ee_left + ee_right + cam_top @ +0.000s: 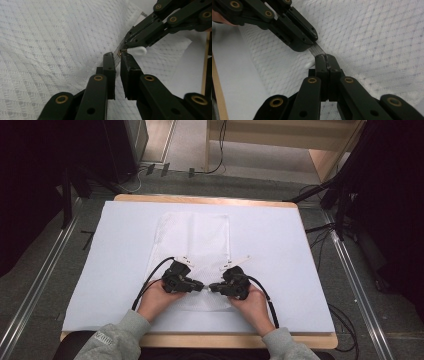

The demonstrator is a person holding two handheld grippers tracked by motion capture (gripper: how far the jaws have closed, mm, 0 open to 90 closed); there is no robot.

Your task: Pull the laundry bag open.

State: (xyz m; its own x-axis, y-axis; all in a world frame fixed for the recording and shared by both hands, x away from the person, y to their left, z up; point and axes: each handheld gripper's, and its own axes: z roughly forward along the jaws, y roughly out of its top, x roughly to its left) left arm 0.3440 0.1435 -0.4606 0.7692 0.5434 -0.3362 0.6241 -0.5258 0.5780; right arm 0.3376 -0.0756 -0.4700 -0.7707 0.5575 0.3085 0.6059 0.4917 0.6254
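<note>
Pinching the zipper (318, 50) band with my left tool (117, 58), right tool (327, 58) probably clamped on its white pull (137, 51); the limp, light mesh bag (192, 240) lies beyond both tools.

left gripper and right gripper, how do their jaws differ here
The left gripper shows a narrow gap between its jaws; the right gripper has its jaws pressed together. The left gripper sits over the grey zipper, while the right gripper pinches the white zipper pull. Both are black and meet tip to tip on the white mesh bag.
</note>
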